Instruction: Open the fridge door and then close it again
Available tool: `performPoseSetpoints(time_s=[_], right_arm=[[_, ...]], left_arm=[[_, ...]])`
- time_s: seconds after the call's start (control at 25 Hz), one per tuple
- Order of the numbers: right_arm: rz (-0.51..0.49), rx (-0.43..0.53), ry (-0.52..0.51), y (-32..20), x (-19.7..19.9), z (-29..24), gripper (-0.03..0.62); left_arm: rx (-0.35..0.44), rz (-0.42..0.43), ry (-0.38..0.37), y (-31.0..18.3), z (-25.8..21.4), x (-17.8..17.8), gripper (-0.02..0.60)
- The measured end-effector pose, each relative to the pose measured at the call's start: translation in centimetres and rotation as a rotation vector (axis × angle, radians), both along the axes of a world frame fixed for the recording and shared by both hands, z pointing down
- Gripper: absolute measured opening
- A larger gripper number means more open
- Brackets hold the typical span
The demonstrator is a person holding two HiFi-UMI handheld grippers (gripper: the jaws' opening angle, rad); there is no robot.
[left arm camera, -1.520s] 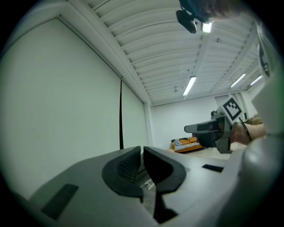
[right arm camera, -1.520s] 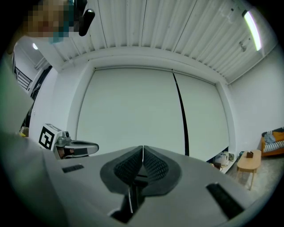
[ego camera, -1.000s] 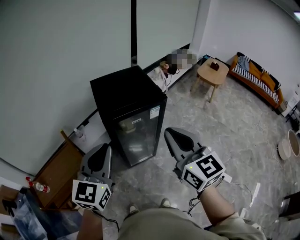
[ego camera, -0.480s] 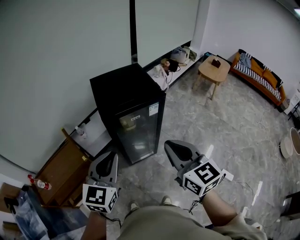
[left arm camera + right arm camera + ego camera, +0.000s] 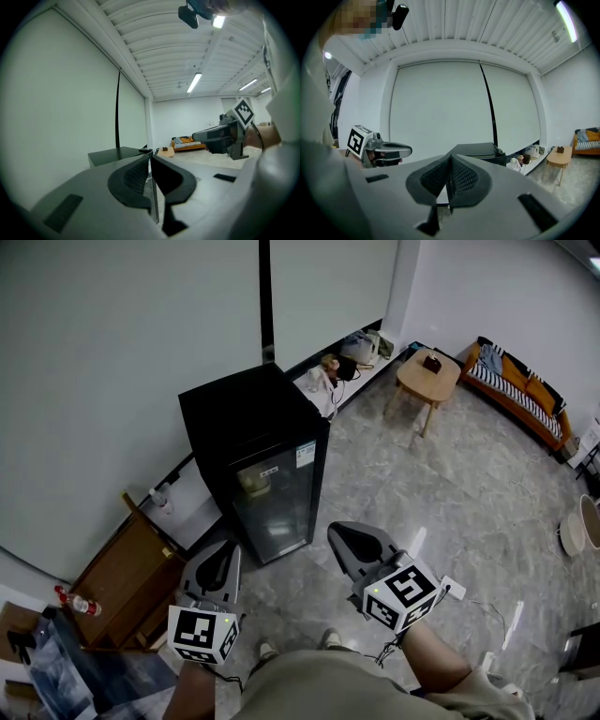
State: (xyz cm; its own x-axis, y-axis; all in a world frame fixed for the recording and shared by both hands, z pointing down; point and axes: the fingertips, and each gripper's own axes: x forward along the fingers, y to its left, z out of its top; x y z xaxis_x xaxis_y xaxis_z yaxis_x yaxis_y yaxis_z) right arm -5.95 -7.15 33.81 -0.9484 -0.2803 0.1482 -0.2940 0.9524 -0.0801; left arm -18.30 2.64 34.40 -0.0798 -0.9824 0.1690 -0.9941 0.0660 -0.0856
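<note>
Black glass-door fridge [image 5: 258, 451] stands on the grey floor against the pale wall, its door [image 5: 275, 504] flush with the cabinet — shut.

- Left tongs [image 5: 225, 554]: jaws together, nothing between them. They are held low in front of the person, well short of the door.
- Right tongs [image 5: 343, 533]: jaws together and empty, also clear of the fridge.

Step in hand: a shut door with both tongs off it fits either the approach before the door is opened or the stand-off after it is closed again. The frames do not settle which, so no next move can be named.

Against a second ago: both tongs sit lower in the head view, and the left has drifted right, nearer the person's legs. The door is shut in both, and the jaws are unchanged.
</note>
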Motion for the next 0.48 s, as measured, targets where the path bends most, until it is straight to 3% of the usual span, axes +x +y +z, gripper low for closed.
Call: performPoseSetpoints(time_s=[0.48], right_arm=[[-0.011, -0.009, -0.021, 0.46, 0.33, -0.38, -0.002]], left_arm=[[0.010, 0.004, 0.007, 0.06, -0.12, 0.41, 0.020]])
